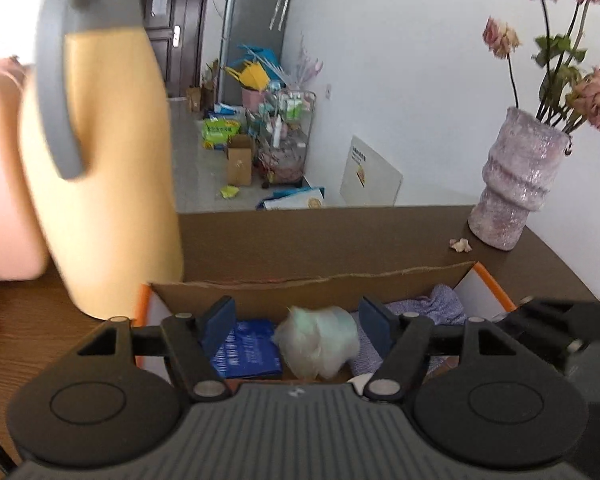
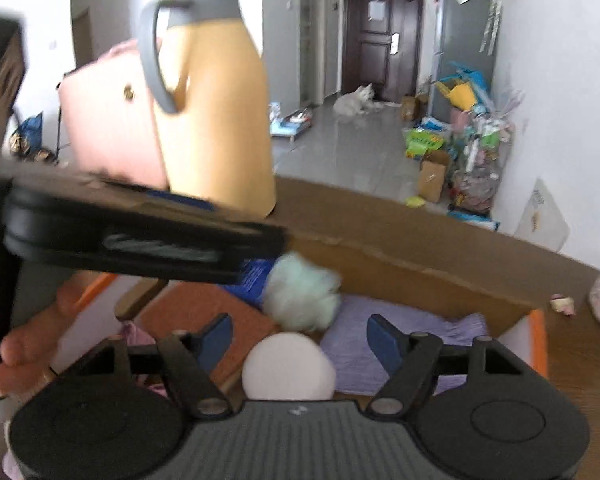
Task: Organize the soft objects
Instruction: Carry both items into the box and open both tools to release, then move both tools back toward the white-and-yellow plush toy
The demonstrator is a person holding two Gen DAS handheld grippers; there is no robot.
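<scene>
An open cardboard box (image 1: 320, 276) with orange edges sits on the brown table. Inside lie a fluffy pale green ball (image 1: 318, 340), a purple cloth (image 1: 428, 304) and a blue packet (image 1: 246, 350). My left gripper (image 1: 298, 326) is open above the box, its fingers either side of the fluffy ball without touching it. In the right wrist view the same box (image 2: 420, 280) holds the fluffy ball (image 2: 302, 296), the purple cloth (image 2: 384, 344) and a smooth pale pink ball (image 2: 288, 368). My right gripper (image 2: 300, 338) is open just above the pink ball.
A tall yellow jug (image 1: 112, 160) with a grey handle and a pink bag (image 1: 4, 184) stand left of the box. A pink vase (image 1: 516, 188) of dried flowers stands at the back right. The left gripper's body (image 2: 140, 232) crosses the right wrist view.
</scene>
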